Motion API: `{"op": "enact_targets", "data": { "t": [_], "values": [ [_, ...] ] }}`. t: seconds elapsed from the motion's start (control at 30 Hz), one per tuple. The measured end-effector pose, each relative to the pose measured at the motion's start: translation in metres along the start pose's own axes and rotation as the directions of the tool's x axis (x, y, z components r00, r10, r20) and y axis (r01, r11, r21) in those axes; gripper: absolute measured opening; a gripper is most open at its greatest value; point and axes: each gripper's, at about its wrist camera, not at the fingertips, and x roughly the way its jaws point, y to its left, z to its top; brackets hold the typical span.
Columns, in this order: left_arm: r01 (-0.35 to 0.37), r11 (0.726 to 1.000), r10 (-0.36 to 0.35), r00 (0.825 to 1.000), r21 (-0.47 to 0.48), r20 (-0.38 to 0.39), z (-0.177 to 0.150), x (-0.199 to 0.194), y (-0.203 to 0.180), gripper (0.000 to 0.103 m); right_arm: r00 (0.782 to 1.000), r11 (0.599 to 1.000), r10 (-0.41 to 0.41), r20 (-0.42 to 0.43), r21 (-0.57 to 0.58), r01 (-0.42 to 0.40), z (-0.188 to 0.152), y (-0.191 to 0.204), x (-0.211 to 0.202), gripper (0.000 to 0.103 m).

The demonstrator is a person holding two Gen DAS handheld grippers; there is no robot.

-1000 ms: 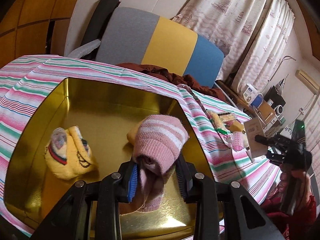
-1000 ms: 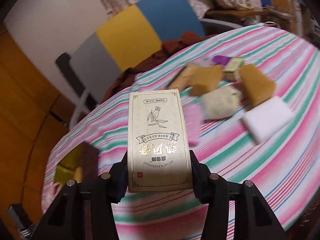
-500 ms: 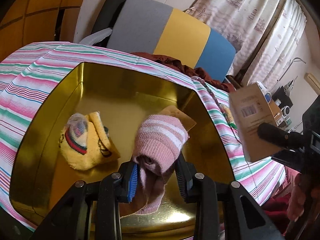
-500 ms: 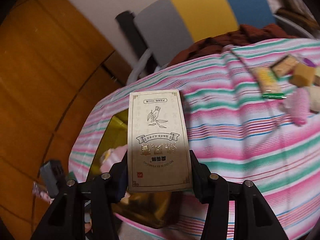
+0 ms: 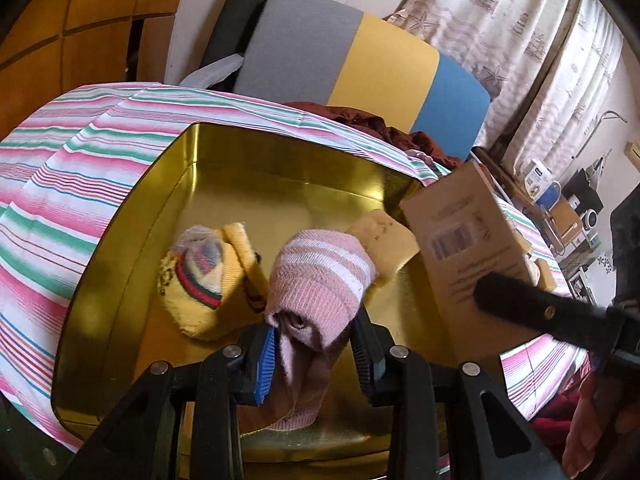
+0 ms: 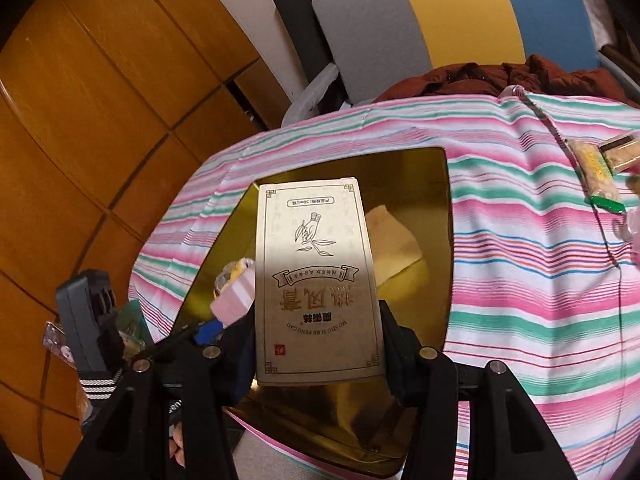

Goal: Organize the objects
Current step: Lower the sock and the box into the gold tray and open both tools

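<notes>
Tricolour chair (image 5: 360, 60), patterned curtains (image 5: 520, 40), wood-panelled wall (image 6: 80, 120).

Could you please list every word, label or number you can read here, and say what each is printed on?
"50ml": small line at the far end of the box in the right gripper, seen upside down.
"MO SHU SI RU FENG GAO": probable reading of the curved line on the same box.
Large Chinese characters there: upside down, not confidently readable.
Barcode face of the box: blurred.

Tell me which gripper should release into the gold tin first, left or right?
Left, probably. The left gripper holds the pink sock low over the gold tin, beside the yellow sock. The right gripper holds the beige box upright, seemingly higher.
</notes>
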Motion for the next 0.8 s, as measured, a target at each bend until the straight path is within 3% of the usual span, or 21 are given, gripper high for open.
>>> {"op": "enact_targets", "data": {
  "t": [0.13,0.2,0.27,0.33,0.57,0.8],
  "values": [
    [-0.016,1.000,0.016,1.000,-0.014,0.003,-0.001,-0.002,0.003,0.035,0.999,1.000,-0.014,-0.030,0.003,0.014,-0.005,-0.001,0.012,0.056],
    [-0.032,0.999,0.033,0.999,-0.023,0.007,-0.001,-0.003,0.004,0.044,0.999,1.000,-0.008,-0.044,0.013,0.008,-0.006,-0.003,0.016,0.059],
    [-0.061,0.998,0.062,0.998,-0.018,0.026,-0.002,-0.006,0.003,0.065,0.999,1.000,-0.001,-0.042,0.028,0.003,-0.007,-0.005,0.015,0.067],
    [-0.077,0.997,0.078,0.996,-0.017,0.046,-0.001,-0.010,0.001,0.072,1.000,0.999,0.002,-0.025,0.040,-0.001,-0.006,-0.009,0.010,0.072],
    [-0.085,0.996,0.086,0.985,-0.013,0.148,0.003,-0.030,-0.007,0.082,1.000,0.997,-0.001,0.011,0.082,0.000,-0.005,-0.019,-0.006,0.078],
    [-0.062,0.998,0.062,0.974,-0.008,0.217,0.008,-0.044,-0.016,0.083,0.998,0.993,-0.016,0.053,0.118,0.010,-0.003,-0.033,-0.022,0.080]
  ]
}}
